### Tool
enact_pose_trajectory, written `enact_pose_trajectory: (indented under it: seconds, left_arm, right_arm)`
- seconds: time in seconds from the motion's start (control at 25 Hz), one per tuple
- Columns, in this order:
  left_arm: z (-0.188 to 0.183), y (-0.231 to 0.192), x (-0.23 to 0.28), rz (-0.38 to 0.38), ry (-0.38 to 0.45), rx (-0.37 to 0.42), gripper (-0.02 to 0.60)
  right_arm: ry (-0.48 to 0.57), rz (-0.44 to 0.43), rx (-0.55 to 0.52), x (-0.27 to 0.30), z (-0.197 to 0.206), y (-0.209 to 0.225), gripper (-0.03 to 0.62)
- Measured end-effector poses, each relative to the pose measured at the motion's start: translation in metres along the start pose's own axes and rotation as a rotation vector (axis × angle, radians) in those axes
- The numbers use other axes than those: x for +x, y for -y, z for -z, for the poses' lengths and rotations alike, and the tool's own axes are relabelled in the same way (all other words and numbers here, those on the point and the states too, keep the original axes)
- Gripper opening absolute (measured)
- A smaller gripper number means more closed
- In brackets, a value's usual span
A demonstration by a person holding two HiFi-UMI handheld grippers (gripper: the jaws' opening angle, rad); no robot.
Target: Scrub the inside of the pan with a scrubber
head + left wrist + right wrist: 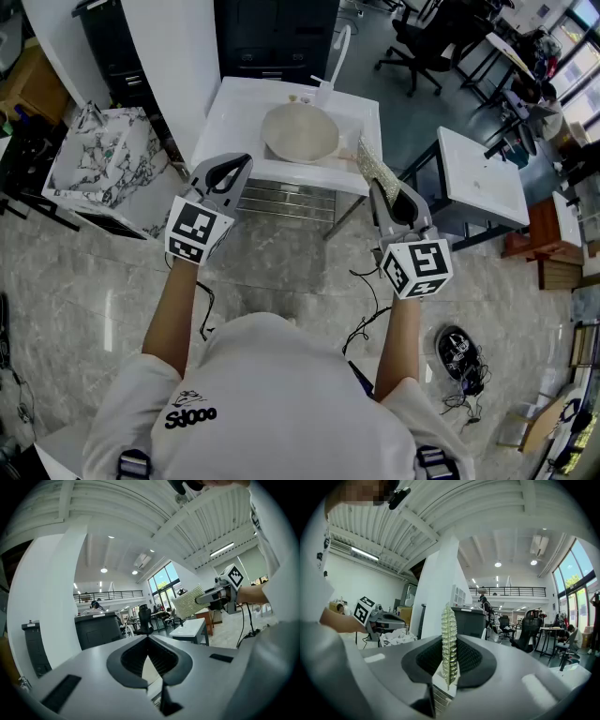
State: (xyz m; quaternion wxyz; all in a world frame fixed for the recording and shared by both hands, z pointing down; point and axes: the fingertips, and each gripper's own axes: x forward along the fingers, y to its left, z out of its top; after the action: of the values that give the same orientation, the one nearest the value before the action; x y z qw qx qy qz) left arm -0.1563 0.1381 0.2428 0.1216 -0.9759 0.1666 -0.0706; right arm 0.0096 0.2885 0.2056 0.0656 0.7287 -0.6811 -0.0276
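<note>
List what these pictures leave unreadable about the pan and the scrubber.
- Inside of the pan: too small in the head view to judge dirt or residue. Both gripper views aim over the room and miss it.
- Scrubber face: seen edge-on in the right gripper view, and small in the head view.
- Scrubber's lower end: hidden between the closed jaws of the right gripper.

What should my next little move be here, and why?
Probably reach the right gripper forward and down so the scrubber meets the pan's inside. The scrubber is clamped in its jaws but hangs short of the pan, which lies on the white table.
</note>
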Motion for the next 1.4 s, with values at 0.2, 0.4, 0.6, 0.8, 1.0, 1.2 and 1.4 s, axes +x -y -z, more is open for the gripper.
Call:
enact_pose_trajectory:
  seconds: [0.2,0.4,0.6,0.8,1.0,1.2,1.4]
  left_arm:
    - [0.0,0.005,0.004,0.011,-0.007,0.001,0.005]
    - [0.0,0.01,0.004,0.005,-0.016,-0.003,0.005]
    - [0.002,0.02,0.0,0.005,-0.014,-0.066,0.005]
    - [0.008,0.021,-0.002,-0.066,-0.028,-0.141,0.005]
    - [-0.001,0.038,0.0,-0.065,-0.014,-0.118,0.005]
    - [-0.002,0.04,0.002,-0.061,0.025,-0.246,0.005]
    - [-0.012,0.044,0.014,-0.007,0.051,-0.227,0.005]
  right_arm:
    - [0.008,-0.016,0.008,0.0,-0.001,0.0,0.074]
    - [0.02,-0.027,0.04,-0.002,0.0,0.003,0.075]
    - [0.047,-0.04,0.069,-0.009,-0.001,0.01,0.075]
    - [0.035,-0.066,0.056,-0.018,0.007,0.015,0.075]
    - [0.035,-0.085,0.071,-0.026,0.015,0.028,0.075]
    - [0.037,-0.095,0.087,-0.023,0.022,0.037,0.075]
    - [0.025,-0.101,0.094,-0.011,0.029,0.048,0.076]
